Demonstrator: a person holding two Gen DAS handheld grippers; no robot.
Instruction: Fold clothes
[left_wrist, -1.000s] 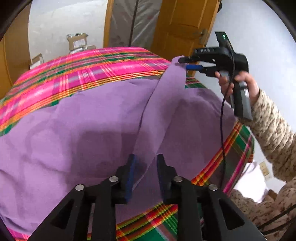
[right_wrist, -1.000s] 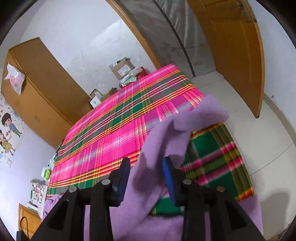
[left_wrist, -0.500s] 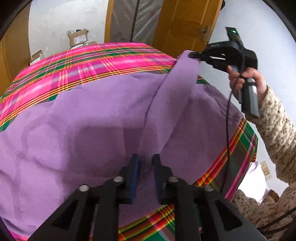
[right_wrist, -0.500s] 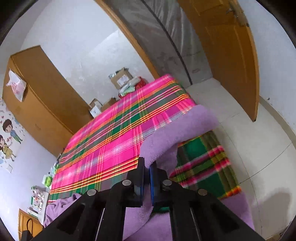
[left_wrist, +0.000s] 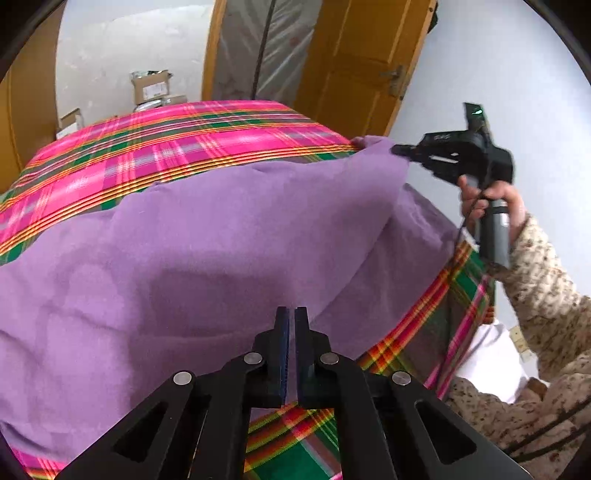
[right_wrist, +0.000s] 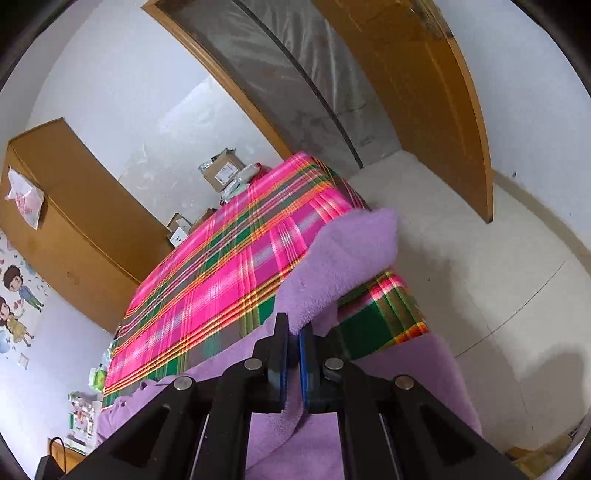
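Note:
A purple fleece cloth (left_wrist: 184, 258) lies spread over a bed with a pink and green plaid sheet (left_wrist: 184, 147). My left gripper (left_wrist: 291, 314) is shut on the cloth's near edge, low over the bed's front. A raised fold runs from there up to the far right corner. In the left wrist view my right gripper (left_wrist: 400, 150) pinches that corner, held by a hand. In the right wrist view the right gripper (right_wrist: 293, 328) is shut on the purple cloth (right_wrist: 351, 251), whose corner stands up above the plaid sheet (right_wrist: 221, 277).
A person's speckled sleeve (left_wrist: 535, 295) and a black cable are at the right. Behind the bed stand cardboard boxes (left_wrist: 151, 85) and an orange wooden door (left_wrist: 351, 74). A wooden wardrobe (right_wrist: 74, 221) lines the left wall. Pale floor (right_wrist: 480, 277) lies right of the bed.
Both grippers went from open around the cloth to shut on it. The right gripper drew its corner further right, spreading the narrow raised strip into a broad lifted fold.

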